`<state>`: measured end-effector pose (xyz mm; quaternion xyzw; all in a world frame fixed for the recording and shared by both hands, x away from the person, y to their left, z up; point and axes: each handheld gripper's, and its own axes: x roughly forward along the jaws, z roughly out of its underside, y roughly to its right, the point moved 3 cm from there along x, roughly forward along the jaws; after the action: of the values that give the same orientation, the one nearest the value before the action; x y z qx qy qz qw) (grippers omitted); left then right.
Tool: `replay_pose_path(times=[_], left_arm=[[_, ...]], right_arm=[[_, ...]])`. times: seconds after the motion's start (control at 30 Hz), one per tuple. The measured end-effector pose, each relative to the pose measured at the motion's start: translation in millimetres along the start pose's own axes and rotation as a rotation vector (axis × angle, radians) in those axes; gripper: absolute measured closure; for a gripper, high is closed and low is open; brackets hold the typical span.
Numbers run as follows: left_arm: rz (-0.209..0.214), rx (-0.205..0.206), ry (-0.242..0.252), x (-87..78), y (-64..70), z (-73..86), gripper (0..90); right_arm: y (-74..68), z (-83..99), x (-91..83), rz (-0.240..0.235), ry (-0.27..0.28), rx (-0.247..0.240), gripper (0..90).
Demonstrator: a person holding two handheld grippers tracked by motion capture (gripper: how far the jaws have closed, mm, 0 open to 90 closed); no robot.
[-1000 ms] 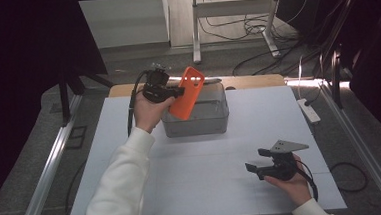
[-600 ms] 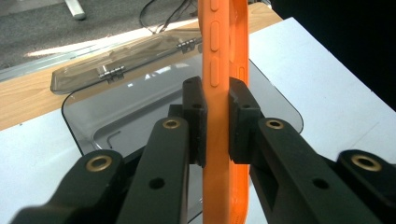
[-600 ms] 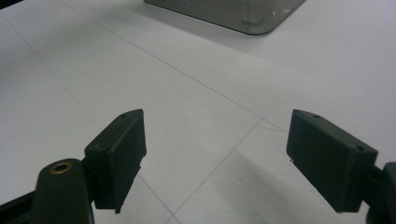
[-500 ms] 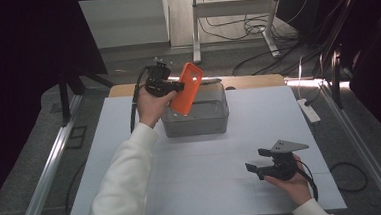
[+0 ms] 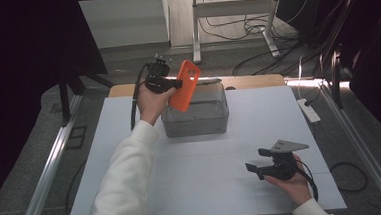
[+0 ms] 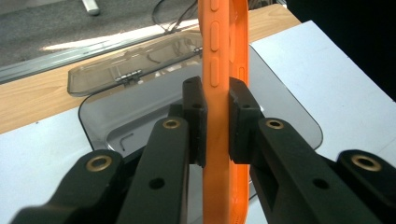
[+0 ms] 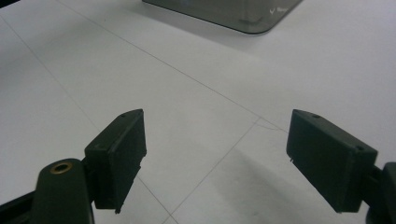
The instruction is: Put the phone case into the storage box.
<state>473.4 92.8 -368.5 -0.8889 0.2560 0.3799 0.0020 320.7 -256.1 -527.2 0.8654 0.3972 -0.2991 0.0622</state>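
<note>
Open white table on all near sides of the grey bin — broad free passage left, right and front, with the right gripper standing wide-jawed well apart at the near right. Bin mouth partly barred from above by the orange phone case clamped in the left gripper. Detached clear lid lies just behind the bin on the wooden strip — rear approach narrowed.

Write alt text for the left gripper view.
Two black jaws clamp an orange phone case edge-on, upright between them. Behind it stands an open grey plastic box on the white table, its clear lid lying back on a wooden board.
</note>
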Motion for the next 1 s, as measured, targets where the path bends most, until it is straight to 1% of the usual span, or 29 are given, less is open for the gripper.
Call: replay_pose_path(times=[0.07, 0.37, 0.53, 0.7, 0.87, 0.93, 1.0], left_arm=[[-0.011, -0.001, -0.005, 1.9, -1.1, -0.5, 79.8], [-0.032, -0.008, -0.020, 6.7, -4.1, -1.3, 79.8], [-0.042, -0.018, -0.021, 8.1, -7.2, -4.2, 79.8], [-0.062, -0.023, -0.032, 10.2, -10.6, -7.2, 79.8], [-0.075, -0.019, -0.042, 11.8, -10.7, -8.6, 79.8], [-0.088, -0.009, -0.055, 13.4, -10.6, -9.1, 79.8], [-0.090, -0.008, -0.057, 14.5, -10.4, -9.3, 79.8]], right_arm=[[-0.2, 0.2, 0.1, -0.001, -0.002, 0.002, 20.2], [0.3, 0.3, -0.2, 0.001, 0.000, -0.002, 20.3], [0.0, 0.4, 0.0, 0.001, -0.003, -0.001, 20.3], [0.5, 0.6, 0.2, 0.003, -0.003, -0.003, 20.2], [0.0, 0.8, 0.3, 0.002, -0.005, -0.003, 20.2], [0.0, 0.7, 0.4, 0.002, -0.005, -0.003, 20.3], [0.1, 0.7, 0.4, 0.002, -0.005, -0.004, 20.3]])
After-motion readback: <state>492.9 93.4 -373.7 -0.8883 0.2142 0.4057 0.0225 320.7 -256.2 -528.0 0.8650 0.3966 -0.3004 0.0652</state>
